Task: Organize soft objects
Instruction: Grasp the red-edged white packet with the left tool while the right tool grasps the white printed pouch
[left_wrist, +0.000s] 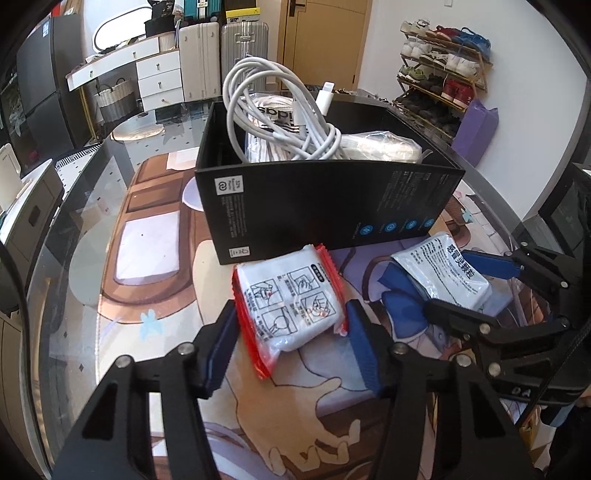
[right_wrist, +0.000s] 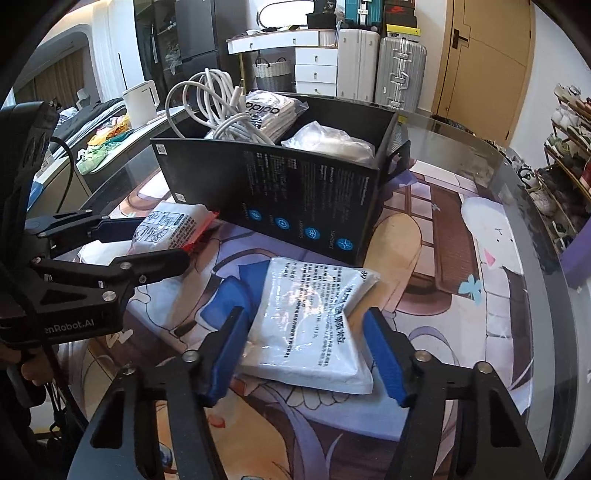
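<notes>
Behind black box (right_wrist: 295, 192), white kettle (right_wrist: 142, 101), right view only

Black box (left_wrist: 325, 206) wall is hiding the lower coils of the white cable (left_wrist: 273, 110) and the bagged items inside. Box print is reading too small. Red-edged packet (right_wrist: 173, 227) is sitting partly behind the left hand-held gripper (right_wrist: 147, 243).

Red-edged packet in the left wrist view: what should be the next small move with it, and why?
Probably lift it straight up a little. The left gripper seems to have its pads against both sides of the red-edged packet, which lies flat just in front of the black box. It must rise above that wall before it can go inside.
</notes>
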